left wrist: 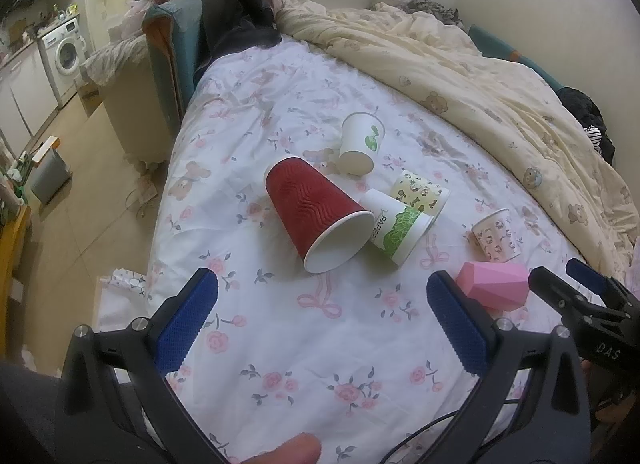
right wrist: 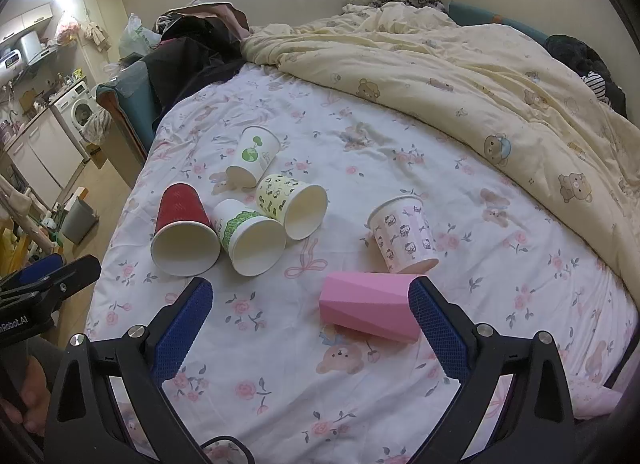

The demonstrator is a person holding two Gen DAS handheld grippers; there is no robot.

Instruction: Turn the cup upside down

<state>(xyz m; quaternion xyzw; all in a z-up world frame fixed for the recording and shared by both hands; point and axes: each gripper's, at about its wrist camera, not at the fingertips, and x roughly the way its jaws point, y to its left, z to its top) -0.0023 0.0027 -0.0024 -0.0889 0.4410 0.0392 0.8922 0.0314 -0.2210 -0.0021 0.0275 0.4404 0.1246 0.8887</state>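
On the bed's floral sheet (right wrist: 360,404) six cups lie or stand, told here from left to right in the right wrist view. The red ribbed cup (right wrist: 182,230) lies on its side, mouth toward the camera, touching the white cup with a green leafy band (right wrist: 248,238), also on its side; in the left wrist view this second cup (left wrist: 394,226) bears the letters "PAPE", the rest hidden by the red cup (left wrist: 316,214). Behind them the white cup with a green globe-and-sprout logo (right wrist: 254,158) lies tilted, its small grey writing too small to read. Next the pale yellow cup with dark animal prints (right wrist: 292,204) lies on its side, touching the green-banded one. Well apart to the right a white cup printed with cat faces (right wrist: 402,234) stands tilted, mouth up. In front of it the pink faceted cup (right wrist: 366,308) lies on its side, partly behind one blue pad of the right gripper (right wrist: 312,304), whose jaws stand wide and empty. The left gripper (left wrist: 322,296) also has its jaws wide, holding nothing, hovering before the red cup. In the left wrist view the other gripper's black body reads "DAS"; in the right wrist view the left one reads "nRobot.AI". A cream bear-print duvet (right wrist: 460,76) is heaped at the far right.
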